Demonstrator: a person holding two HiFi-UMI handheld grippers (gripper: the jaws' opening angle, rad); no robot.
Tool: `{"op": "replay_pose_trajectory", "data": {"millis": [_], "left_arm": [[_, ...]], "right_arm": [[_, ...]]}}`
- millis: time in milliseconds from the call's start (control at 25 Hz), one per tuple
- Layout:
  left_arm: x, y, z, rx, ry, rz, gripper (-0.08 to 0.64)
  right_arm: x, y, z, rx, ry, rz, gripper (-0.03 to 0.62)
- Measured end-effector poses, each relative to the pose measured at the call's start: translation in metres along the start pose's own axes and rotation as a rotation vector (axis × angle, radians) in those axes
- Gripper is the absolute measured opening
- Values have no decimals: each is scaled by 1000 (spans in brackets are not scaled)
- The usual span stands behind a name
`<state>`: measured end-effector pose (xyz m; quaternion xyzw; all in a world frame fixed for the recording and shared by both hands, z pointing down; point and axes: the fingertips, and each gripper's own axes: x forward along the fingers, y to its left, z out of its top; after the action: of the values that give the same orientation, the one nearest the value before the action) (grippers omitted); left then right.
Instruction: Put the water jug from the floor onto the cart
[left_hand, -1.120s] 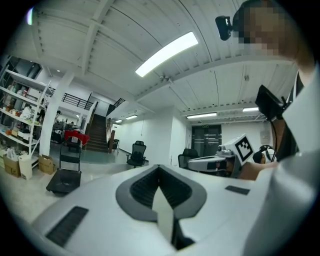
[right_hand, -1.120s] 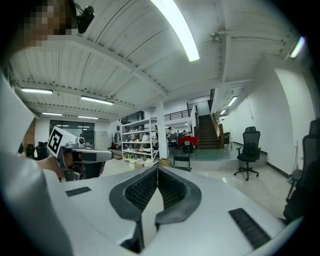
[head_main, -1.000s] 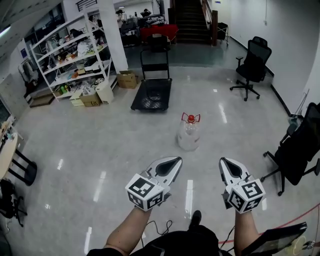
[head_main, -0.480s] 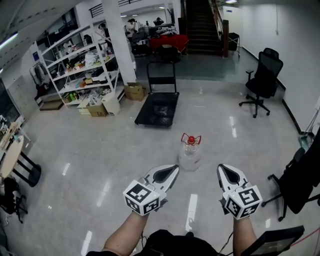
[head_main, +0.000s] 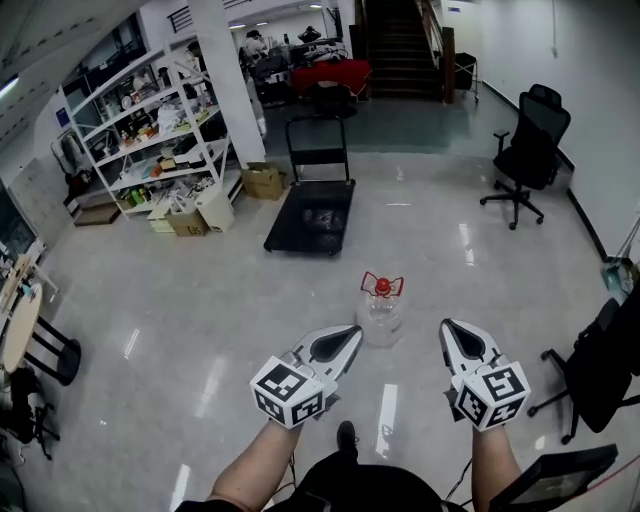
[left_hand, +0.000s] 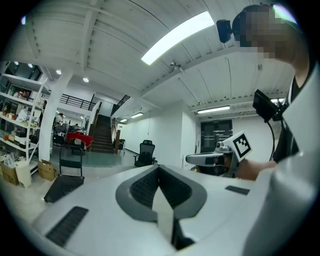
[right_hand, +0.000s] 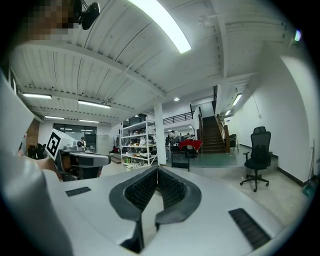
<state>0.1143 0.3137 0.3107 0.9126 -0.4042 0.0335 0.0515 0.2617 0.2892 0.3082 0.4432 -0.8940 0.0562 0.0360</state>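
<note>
**Polished floor (head_main: 180, 300), water jug (head_main: 380, 314) standing free**

Grey tiles fill the head view, and the clear water jug with its red cap and handle stands upright on them. It sits just beyond the tips of the left gripper (head_main: 350, 332) and the right gripper (head_main: 448, 326), between the two and nearer the left, touching neither. Each gripper has its jaws pressed together with nothing between them. The black flat cart (head_main: 312, 212) stands well beyond the jug. Shelving (head_main: 150, 140) lines the left, and an office chair (head_main: 527, 150) stands at the right.
</note>
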Motion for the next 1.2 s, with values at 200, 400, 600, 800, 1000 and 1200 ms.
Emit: {"op": "replay_pose_trajectory", "data": {"millis": [200, 400, 600, 800, 1000, 1200], "left_arm": [[21, 65, 3, -20, -14, -21, 2], [45, 131, 14, -19, -23, -42, 2], [72, 179, 14, -50, -8, -55, 2], [110, 213, 13, -58, -2, -55, 2], [159, 250, 22, -54, 4, -35, 2], [214, 273, 34, -43, -3, -11, 2]], "right_arm": [[57, -10, 5, 3, 13, -45, 3], [118, -25, 22, -7, 1, -74, 3], [168, -43, 26, 17, 18, -89, 3], [213, -70, 25, 19, 35, -65, 3], [270, -107, 37, 8, 16, -20, 3], [310, -152, 45, 2, 10, 36, 3]]}}
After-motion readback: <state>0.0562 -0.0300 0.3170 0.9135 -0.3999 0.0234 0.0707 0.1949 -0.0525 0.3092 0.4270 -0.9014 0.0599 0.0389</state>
